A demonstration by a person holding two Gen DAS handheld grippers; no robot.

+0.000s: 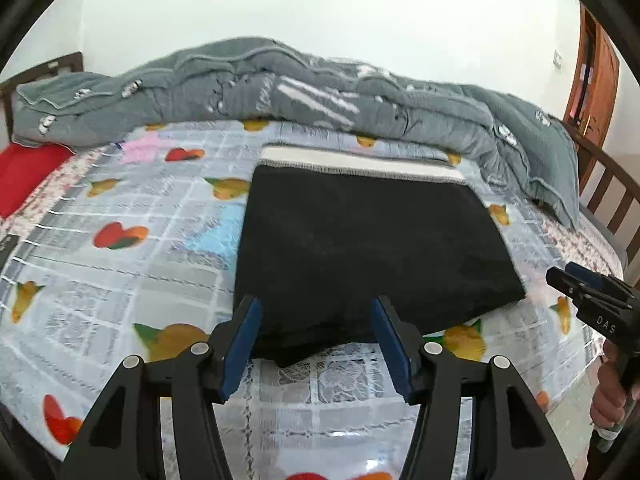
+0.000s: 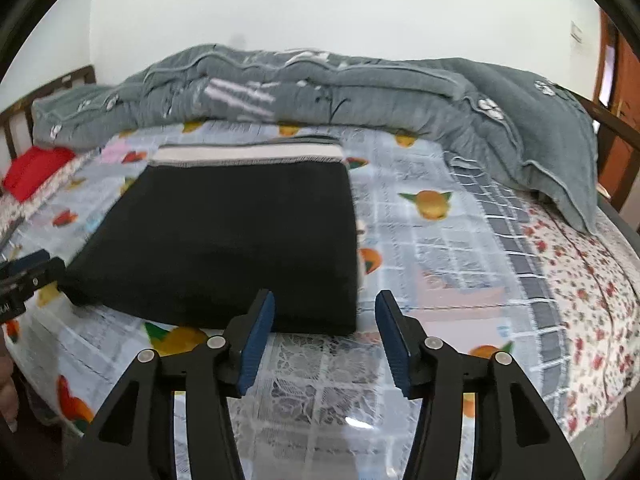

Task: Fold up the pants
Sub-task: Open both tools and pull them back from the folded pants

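The black pants (image 1: 368, 248) lie folded into a flat rectangle on the patterned bed sheet (image 1: 120, 272), with a white waistband (image 1: 360, 162) at the far edge. My left gripper (image 1: 316, 344) is open and empty, just short of the fold's near left corner. My right gripper (image 2: 326, 340) is open and empty at the near right corner of the pants (image 2: 224, 240). The right gripper also shows in the left wrist view (image 1: 560, 278), at the right; there I cannot tell how its jaws stand. The left gripper shows at the left edge of the right wrist view (image 2: 32, 268).
A rumpled grey quilt (image 1: 320, 92) is heaped along the far side of the bed. A red cloth (image 1: 28, 176) lies at the far left. A wooden bed rail (image 1: 608, 192) and a brown door (image 1: 592, 68) stand at the right.
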